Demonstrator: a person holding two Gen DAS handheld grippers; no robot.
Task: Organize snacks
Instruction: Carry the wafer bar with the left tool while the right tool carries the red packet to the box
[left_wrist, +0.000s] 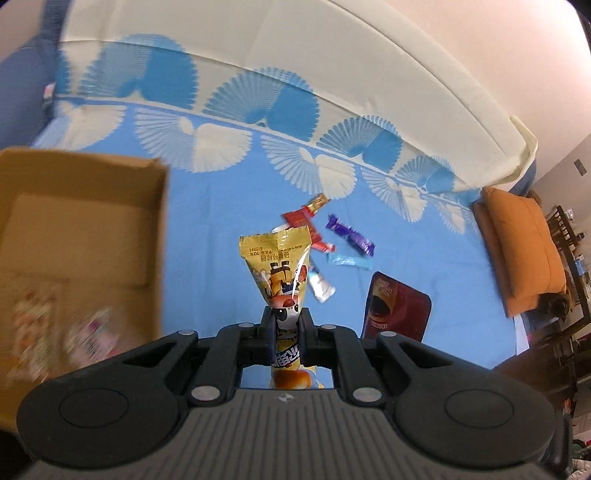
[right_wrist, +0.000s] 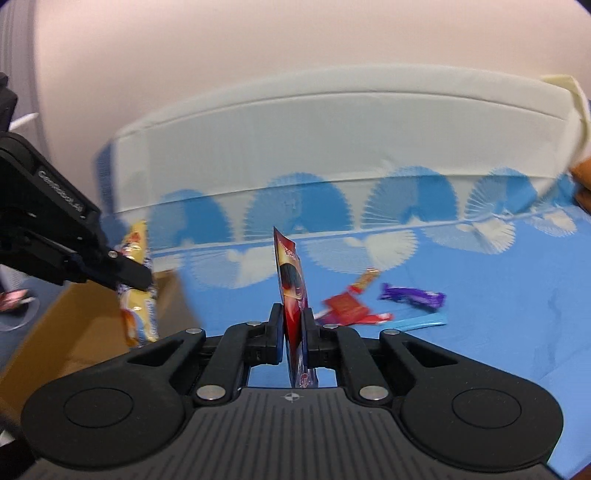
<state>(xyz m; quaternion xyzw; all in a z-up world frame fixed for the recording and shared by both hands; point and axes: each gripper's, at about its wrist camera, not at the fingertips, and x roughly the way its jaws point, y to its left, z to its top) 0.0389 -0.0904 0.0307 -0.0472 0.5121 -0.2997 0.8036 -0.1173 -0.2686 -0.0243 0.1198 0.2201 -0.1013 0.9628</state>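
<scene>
A yellow snack packet (left_wrist: 275, 269) is clamped by the left gripper (left_wrist: 286, 325) beside the cardboard box (left_wrist: 110, 229), while a dark red sachet (right_wrist: 291, 291) is pinched by the right gripper (right_wrist: 293, 328).

Two matte black handheld grippers: the left gripper (left_wrist: 286, 325) and right gripper (right_wrist: 293, 325) each show a ribbed grey base, twin round caps, silver screws, and blue-padded fingers (right_wrist: 277, 332) above that base.
</scene>
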